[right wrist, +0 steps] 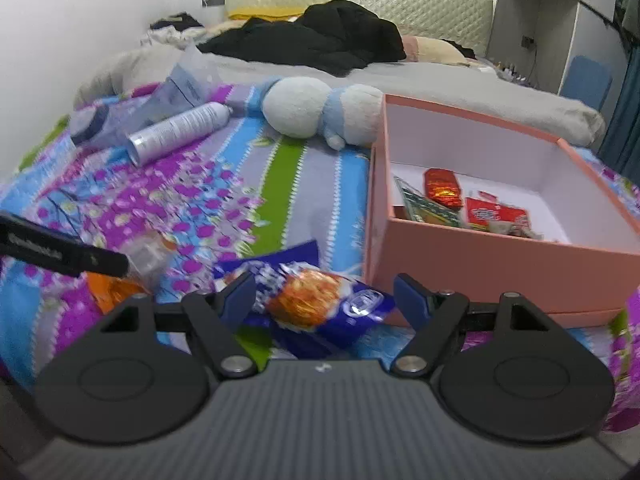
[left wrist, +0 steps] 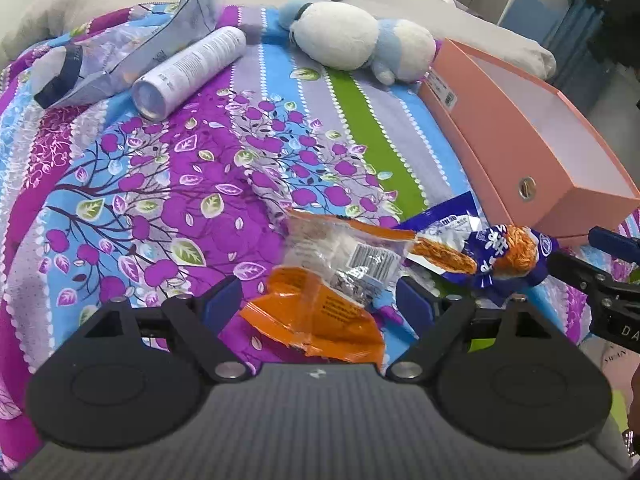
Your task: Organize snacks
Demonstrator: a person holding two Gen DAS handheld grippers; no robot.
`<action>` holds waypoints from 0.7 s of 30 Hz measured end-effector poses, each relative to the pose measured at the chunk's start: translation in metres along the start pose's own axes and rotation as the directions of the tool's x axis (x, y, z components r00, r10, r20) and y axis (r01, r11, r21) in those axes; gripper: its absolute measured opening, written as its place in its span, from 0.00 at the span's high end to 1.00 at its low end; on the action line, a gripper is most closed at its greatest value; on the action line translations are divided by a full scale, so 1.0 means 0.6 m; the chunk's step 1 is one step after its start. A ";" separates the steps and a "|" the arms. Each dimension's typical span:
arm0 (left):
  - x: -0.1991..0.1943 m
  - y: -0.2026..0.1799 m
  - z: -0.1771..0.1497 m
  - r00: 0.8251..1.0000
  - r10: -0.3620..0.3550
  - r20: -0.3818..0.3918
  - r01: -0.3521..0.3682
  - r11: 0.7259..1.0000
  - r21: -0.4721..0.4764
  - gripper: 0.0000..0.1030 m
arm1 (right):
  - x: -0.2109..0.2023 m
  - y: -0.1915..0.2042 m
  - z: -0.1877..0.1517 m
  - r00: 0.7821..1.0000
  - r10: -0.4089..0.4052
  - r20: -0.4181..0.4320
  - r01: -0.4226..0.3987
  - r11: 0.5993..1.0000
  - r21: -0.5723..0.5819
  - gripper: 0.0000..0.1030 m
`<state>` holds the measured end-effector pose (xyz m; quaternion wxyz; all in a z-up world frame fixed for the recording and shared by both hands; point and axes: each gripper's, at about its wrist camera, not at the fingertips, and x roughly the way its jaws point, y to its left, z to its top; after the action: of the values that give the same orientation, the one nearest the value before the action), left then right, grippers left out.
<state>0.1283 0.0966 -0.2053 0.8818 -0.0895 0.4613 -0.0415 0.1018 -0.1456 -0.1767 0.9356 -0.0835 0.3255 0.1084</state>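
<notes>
Bed covered by a striped purple, blue and green floral bedsheet (left wrist: 168, 184), serving as the work surface. Left gripper (left wrist: 320, 300): fingers spread wide, the crinkled orange-and-clear plastic snack packet (left wrist: 320, 280) lying on the sheet between them, neither blue pad visibly pressing it. Right gripper (right wrist: 324, 300): fingers likewise spread, with the blue-and-orange wrapped snack bag (right wrist: 316, 300) lying between them on the sheet; whether the left pad touches the wrapper cannot be told. In the left wrist view this same bag (left wrist: 504, 256) sits just right of the orange packet, near the front corner of the open pink cardboard box (left wrist: 532, 152). In the right wrist view the box (right wrist: 480, 252) stands just beyond the right finger and holds several small packets: a shiny red foil packet (right wrist: 442, 186), a green patterned packet (right wrist: 428, 206) and a red printed packet (right wrist: 494, 212), all gathered in the near part of its white interior. Further back on the sheet: a white-and-blue plush toy (left wrist: 360, 40) beside the box's far end, a white cylindrical spray can (left wrist: 188, 72) on its side, and a pale blue-grey plastic pouch (left wrist: 132, 52) touching the can. Dark clothing (right wrist: 320, 40) is heaped at the head of the bed.
</notes>
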 end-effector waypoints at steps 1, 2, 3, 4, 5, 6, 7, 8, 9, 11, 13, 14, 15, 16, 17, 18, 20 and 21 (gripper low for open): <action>0.001 0.001 -0.001 1.000 -0.005 -0.001 0.005 1.000 -0.002 0.15 | -0.002 0.000 -0.002 1.000 -0.001 0.001 0.001 1.000 -0.007 0.25; 0.002 0.001 -0.001 1.000 -0.006 -0.004 0.006 1.000 -0.003 0.15 | -0.003 -0.001 -0.004 1.000 0.009 0.002 -0.009 1.000 -0.014 0.25; 0.004 0.001 -0.001 1.000 -0.003 -0.007 0.003 1.000 0.000 0.15 | -0.001 0.000 -0.006 1.000 0.030 0.001 -0.030 0.999 -0.027 0.25; 0.004 -0.001 -0.001 1.000 -0.001 -0.009 0.001 1.000 0.006 0.15 | 0.002 0.003 -0.007 0.999 0.045 -0.006 -0.045 0.998 -0.046 0.25; 0.004 -0.002 0.001 1.000 -0.002 -0.006 0.002 1.000 0.016 0.15 | 0.004 0.008 -0.006 0.999 0.051 -0.011 -0.052 0.996 -0.074 0.25; 0.004 -0.004 0.002 1.000 -0.007 -0.001 0.007 1.000 0.024 0.15 | 0.007 0.015 -0.004 0.998 0.056 -0.010 -0.057 0.992 -0.117 0.25; 0.004 -0.005 0.003 1.000 -0.015 0.003 0.015 0.999 0.031 0.15 | 0.009 0.024 -0.001 0.998 0.066 -0.008 -0.066 0.984 -0.166 0.25; 0.006 -0.007 0.005 1.000 -0.019 0.004 0.019 0.999 0.037 0.15 | 0.012 0.032 0.001 0.997 0.081 -0.011 -0.082 0.976 -0.204 0.25; 0.010 -0.009 0.008 1.000 -0.019 0.004 0.019 0.999 0.041 0.15 | 0.017 0.040 0.003 0.995 0.099 -0.013 -0.099 0.964 -0.245 0.25; 0.016 -0.013 0.010 1.000 -0.017 0.006 0.016 0.999 0.049 0.15 | 0.031 0.054 0.007 0.993 0.114 -0.018 -0.114 0.942 -0.314 0.25; 0.025 -0.019 0.012 1.000 -0.025 0.003 0.025 0.998 0.065 0.15 | 0.053 0.062 0.009 0.993 0.108 -0.045 -0.117 0.928 -0.353 0.25; 0.031 -0.021 0.012 1.000 -0.022 -0.005 0.022 0.997 0.070 0.15 | 0.068 0.064 0.010 0.992 0.104 -0.073 -0.124 0.922 -0.367 0.25; 0.037 -0.024 0.011 1.000 -0.017 -0.014 0.018 0.997 0.075 0.15 | 0.079 0.065 0.009 0.989 0.113 -0.095 -0.141 0.918 -0.371 0.25; 0.042 -0.027 0.010 1.000 -0.014 -0.020 0.015 0.997 0.080 0.15 | 0.089 0.065 0.008 0.986 0.117 -0.116 -0.152 0.917 -0.369 0.25; 0.046 -0.029 0.009 1.000 -0.009 -0.022 0.011 0.996 0.083 0.15 | 0.099 0.066 0.006 0.984 0.110 -0.137 -0.154 0.917 -0.369 0.25; 0.052 -0.031 0.009 1.000 0.000 -0.026 0.002 0.996 0.084 0.15 | 0.106 0.067 0.003 0.982 0.110 -0.154 -0.161 0.913 -0.375 0.24; 0.062 -0.032 0.007 0.999 0.020 -0.036 -0.017 0.997 0.077 0.15 | 0.111 0.069 -0.007 0.975 0.136 -0.175 -0.193 0.908 -0.372 0.22; 0.066 -0.032 0.005 0.999 0.019 -0.038 -0.017 0.998 0.067 0.15 | 0.113 0.070 -0.010 0.973 0.140 -0.182 -0.199 0.910 -0.365 0.22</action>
<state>0.1538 0.0721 -0.2319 0.8756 -0.0552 0.4772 -0.0506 0.1394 -0.0964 -0.2274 0.8611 -0.2428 0.3744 0.2437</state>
